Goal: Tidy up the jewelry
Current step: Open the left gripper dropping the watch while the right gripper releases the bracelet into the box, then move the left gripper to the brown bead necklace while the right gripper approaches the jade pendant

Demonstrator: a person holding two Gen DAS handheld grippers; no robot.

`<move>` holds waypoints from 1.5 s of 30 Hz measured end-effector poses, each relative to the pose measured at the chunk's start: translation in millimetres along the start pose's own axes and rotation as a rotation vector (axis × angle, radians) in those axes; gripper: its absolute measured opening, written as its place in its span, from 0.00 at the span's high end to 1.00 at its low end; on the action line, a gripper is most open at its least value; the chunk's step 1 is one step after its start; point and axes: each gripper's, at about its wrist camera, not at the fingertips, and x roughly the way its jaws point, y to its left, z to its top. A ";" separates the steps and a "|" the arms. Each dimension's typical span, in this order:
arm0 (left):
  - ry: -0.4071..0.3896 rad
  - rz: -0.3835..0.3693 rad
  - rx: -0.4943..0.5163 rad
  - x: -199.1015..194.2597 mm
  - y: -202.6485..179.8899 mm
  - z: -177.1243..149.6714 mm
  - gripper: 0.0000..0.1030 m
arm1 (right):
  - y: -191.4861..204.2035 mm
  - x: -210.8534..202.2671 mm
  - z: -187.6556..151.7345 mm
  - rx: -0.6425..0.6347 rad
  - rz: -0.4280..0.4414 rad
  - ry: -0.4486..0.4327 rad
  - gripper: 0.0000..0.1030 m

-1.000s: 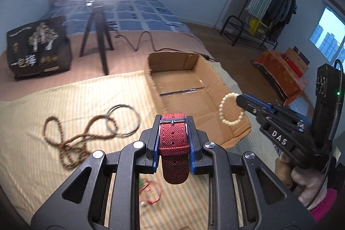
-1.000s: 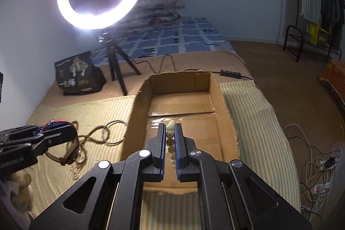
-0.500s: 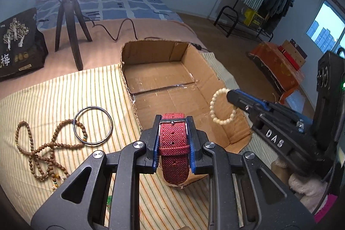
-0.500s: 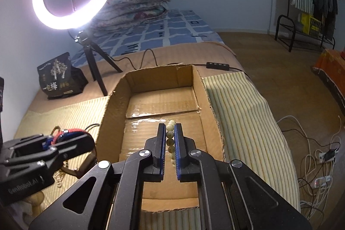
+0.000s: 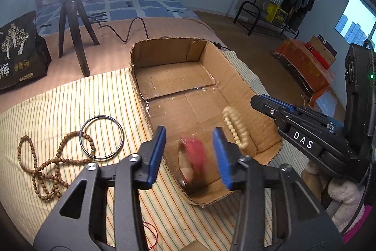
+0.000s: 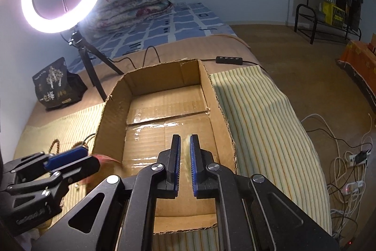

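My left gripper (image 5: 189,152) is open over the near end of the cardboard box (image 5: 138,77). The red watch strap (image 5: 193,157) is blurred below its jaws, falling free into the box. The cream bead bracelet (image 5: 235,127) is also blurred in mid-air inside the box, just left of my right gripper (image 5: 255,101). In the right wrist view my right gripper (image 6: 185,152) is open and empty above the box floor (image 6: 169,131); my left gripper (image 6: 68,157) shows at the left, with a red blur beside it. A brown bead necklace (image 5: 44,164) and a metal bangle (image 5: 101,137) lie on the striped cloth.
A ring light on a tripod (image 6: 91,67) and a black bag (image 6: 57,86) stand behind the box. A thin red cord (image 5: 150,234) lies on the striped cloth (image 5: 70,100) near me. Cables and a power strip (image 6: 352,168) lie on the floor to the right.
Both grippers have opened. The red watch strap has left my left gripper and the cream bracelet has left my right gripper; both are dropping into the box.
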 end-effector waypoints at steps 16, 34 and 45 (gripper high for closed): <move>-0.035 0.026 -0.010 -26.0 14.8 0.6 0.59 | 7.8 -17.5 5.2 -0.008 -0.019 -0.044 0.62; -0.123 0.076 -0.021 -80.8 65.4 -3.3 0.59 | 39.7 -48.9 -0.4 -0.072 -0.020 -0.080 0.61; -0.129 0.151 -0.034 -111.4 125.5 -13.5 0.59 | 77.2 -57.2 -12.3 -0.138 0.038 -0.069 0.60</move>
